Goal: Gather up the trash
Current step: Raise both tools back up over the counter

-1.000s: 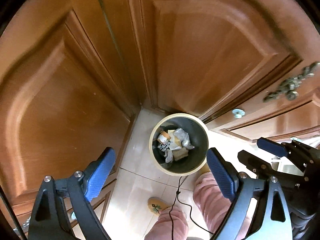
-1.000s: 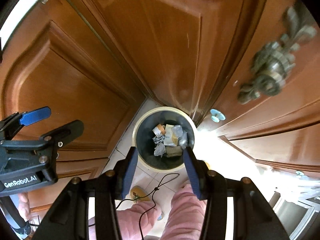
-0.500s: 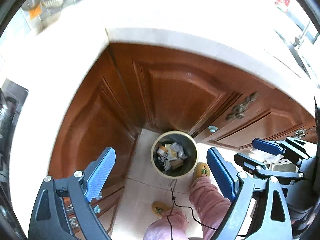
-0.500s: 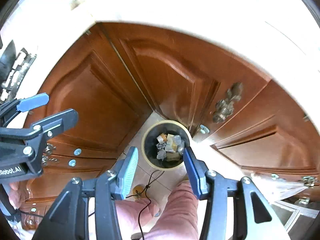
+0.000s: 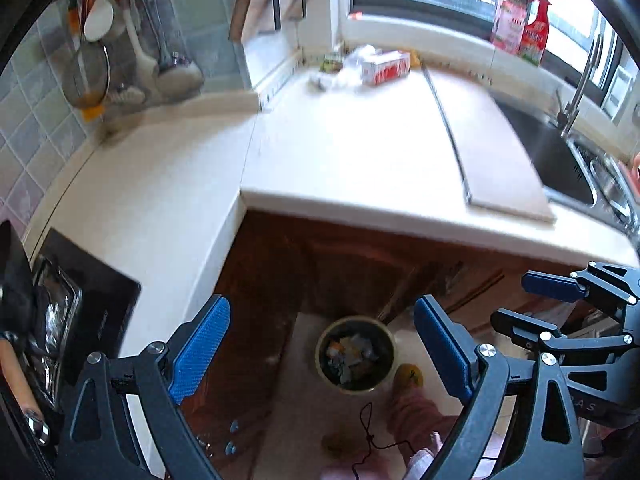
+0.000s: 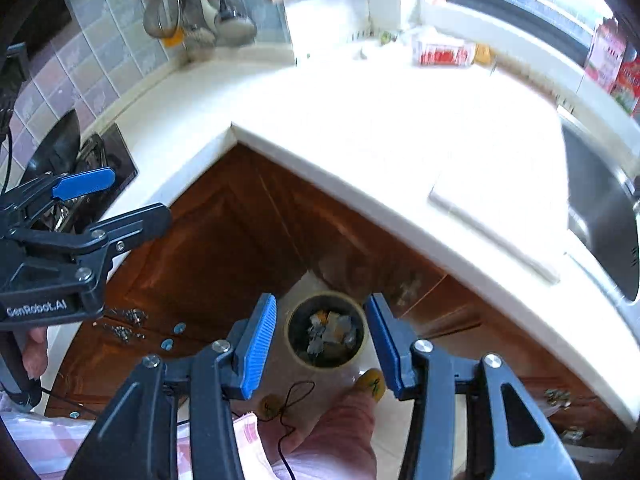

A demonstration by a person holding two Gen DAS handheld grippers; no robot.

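A round bin with a cream rim [image 5: 318, 354] [image 6: 326, 364] stands on the floor in the cabinet corner, holding crumpled paper and wrappers. High above it, my left gripper [image 5: 320, 312] is open and empty, and its blue pads [image 5: 200, 348] frame the bin. My right gripper [image 6: 320, 308] is also open with nothing between its fingers. Each gripper shows in the other's view: the right gripper [image 5: 520, 302] and the left gripper [image 6: 136, 196]. On the far counter lie a red-and-white carton [image 5: 386, 68] [image 6: 440, 54] and crumpled wrappers [image 5: 344, 74].
A white L-shaped counter [image 5: 360, 152] runs above brown cabinet doors [image 6: 224, 248]. On the right are a cutting board [image 5: 496, 152], a sink [image 5: 560, 160] and red bottles [image 5: 520, 24]. Utensils [image 5: 120, 48] hang at the back left, above a stove [image 5: 60, 320]. Pink trouser legs [image 6: 332, 432] and slippers are on the floor.
Both grippers have risen from low in front of the cabinet doors to above the counter. The counter top has come into view and the bin looks smaller. The jaws kept their width.
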